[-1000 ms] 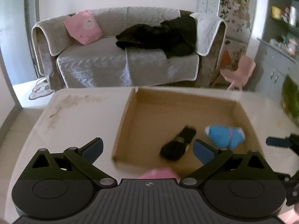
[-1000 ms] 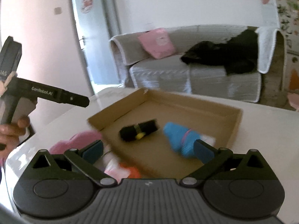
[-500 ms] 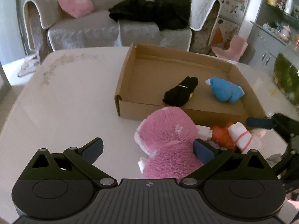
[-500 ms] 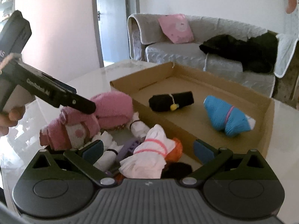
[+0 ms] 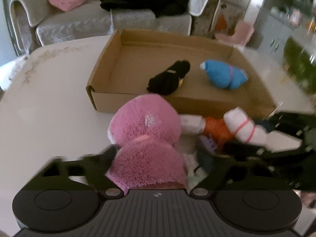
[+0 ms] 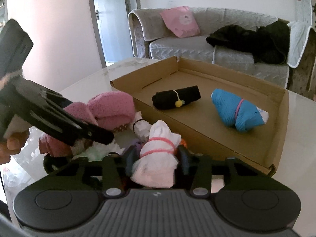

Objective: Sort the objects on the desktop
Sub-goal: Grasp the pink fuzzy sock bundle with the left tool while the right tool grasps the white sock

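Both claws are closing on bundles from the heap on the surface just short of the cardboard box (image 6: 227,144), presumably bound for the box, where a black roll (image 6: 176,97) and a blue bundle (image 6: 239,109) already lie. The right claw (image 6: 156,158) is pinching the white bundle (image 6: 158,158) tied with pink bands. The left claw (image 5: 156,158) is closing round the fluffy pink bundle (image 5: 146,148), its fingertips blurred, so whether they press yet I cannot tell.

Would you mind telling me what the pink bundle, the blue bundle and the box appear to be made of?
The pink bundle looks like fluffy fleece or terry: its surface is matte with a fuzzy, nubby pile. The blue bundle looks like ribbed knit fabric, probably a rolled sock, showing fine ridges and tied with a thin pink band. The box looks like plain brown corrugated cardboard, matte, with folded corner flaps.
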Motion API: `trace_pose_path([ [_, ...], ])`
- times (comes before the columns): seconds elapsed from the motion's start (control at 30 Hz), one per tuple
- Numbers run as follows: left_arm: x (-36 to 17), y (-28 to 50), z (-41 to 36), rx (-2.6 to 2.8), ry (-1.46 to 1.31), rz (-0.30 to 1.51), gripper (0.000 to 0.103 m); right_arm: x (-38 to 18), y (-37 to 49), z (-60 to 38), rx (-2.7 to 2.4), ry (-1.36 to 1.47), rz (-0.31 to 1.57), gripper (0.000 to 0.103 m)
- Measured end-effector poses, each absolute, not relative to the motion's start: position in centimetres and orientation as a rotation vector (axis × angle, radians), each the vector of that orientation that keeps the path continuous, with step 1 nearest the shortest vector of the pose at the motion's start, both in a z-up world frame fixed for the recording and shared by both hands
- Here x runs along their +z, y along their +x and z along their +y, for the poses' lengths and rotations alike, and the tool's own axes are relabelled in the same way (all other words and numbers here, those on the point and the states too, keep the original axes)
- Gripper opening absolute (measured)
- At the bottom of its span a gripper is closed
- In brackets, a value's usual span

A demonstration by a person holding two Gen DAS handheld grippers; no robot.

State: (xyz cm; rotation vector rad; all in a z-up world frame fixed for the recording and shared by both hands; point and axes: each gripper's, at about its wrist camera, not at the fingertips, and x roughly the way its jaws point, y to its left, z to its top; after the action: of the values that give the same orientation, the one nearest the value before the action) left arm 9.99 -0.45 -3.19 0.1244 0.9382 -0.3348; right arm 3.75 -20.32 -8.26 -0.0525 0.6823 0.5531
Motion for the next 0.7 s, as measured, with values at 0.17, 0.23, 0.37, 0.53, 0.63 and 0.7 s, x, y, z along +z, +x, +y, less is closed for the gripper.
trace_pose_path([
  [0.17, -2.8, 9.9, -0.1, -0.323, 0.137, 0.930, 0.064, -8.1, 3.8, -20.7, 0.555, -0.031, 0.678, 0.033],
  [0.23, -2.5, 9.9, 0.3, -0.314, 0.126, 0.923, 0.063, -7.8, 3.7, -20.8, 0.562, -0.025, 0.668, 0.033],
  [0.37, -1.5, 9.6, 1.0, -0.309, 0.108, 0.883, 0.063, -7.2, 3.4, -20.8, 0.573, -0.031, 0.642, 0.033],
  [0.53, 0.1, 9.2, 2.0, -0.306, 0.069, 0.826, 0.063, -6.3, 3.1, -21.0, 0.579, -0.025, 0.607, 0.033],
  [0.63, 1.0, 9.3, 2.8, -0.309, 0.024, 0.795, 0.064, -5.7, 3.0, -21.5, 0.580, -0.013, 0.589, 0.033],
  [0.7, 1.8, 9.2, 3.3, -0.301, -0.008, 0.762, 0.063, -5.2, 3.1, -21.8, 0.578, -0.008, 0.568, 0.033],
])
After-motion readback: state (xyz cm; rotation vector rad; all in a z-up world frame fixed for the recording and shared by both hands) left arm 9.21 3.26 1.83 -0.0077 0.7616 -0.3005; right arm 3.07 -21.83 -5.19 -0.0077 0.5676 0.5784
